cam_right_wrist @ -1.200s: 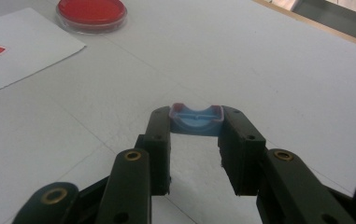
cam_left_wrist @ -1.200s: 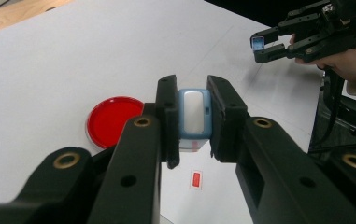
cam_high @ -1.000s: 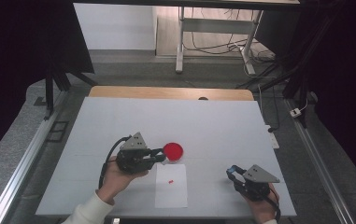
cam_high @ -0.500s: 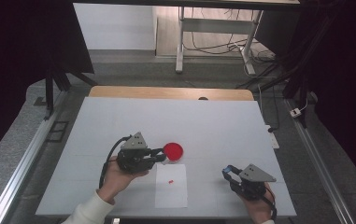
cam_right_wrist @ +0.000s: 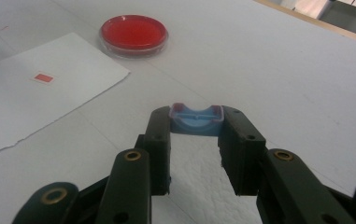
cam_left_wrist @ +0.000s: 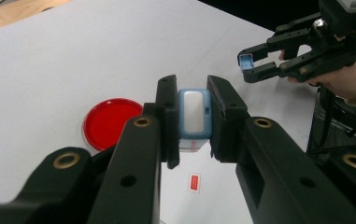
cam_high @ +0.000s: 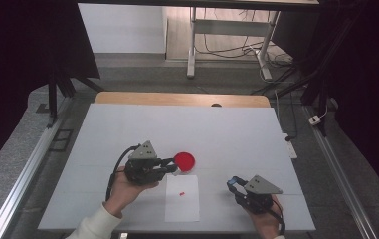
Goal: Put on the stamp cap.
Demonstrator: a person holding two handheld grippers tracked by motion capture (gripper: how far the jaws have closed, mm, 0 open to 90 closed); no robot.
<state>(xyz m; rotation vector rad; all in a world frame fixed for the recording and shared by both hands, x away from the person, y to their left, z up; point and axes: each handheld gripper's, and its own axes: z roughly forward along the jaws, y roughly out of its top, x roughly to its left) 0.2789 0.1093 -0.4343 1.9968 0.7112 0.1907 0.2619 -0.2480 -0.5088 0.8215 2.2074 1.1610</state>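
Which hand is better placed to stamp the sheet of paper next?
Probably left: the left tongs grip the blue stamp body beside the paper, while the right tongs hold just its small blue cap, farther off.

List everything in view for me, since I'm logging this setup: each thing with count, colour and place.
stamp body: one, light blue, between the left gripper's jaws
stamp cap: one, light blue, between the right gripper's jaws
round dish: one, red, mid-table beside the left gripper
paper sheet: one, white, near edge, bearing a small red mark
table: one, white top
left gripper: one, black, shut on the stamp body
right gripper: one, black, shut on the stamp cap
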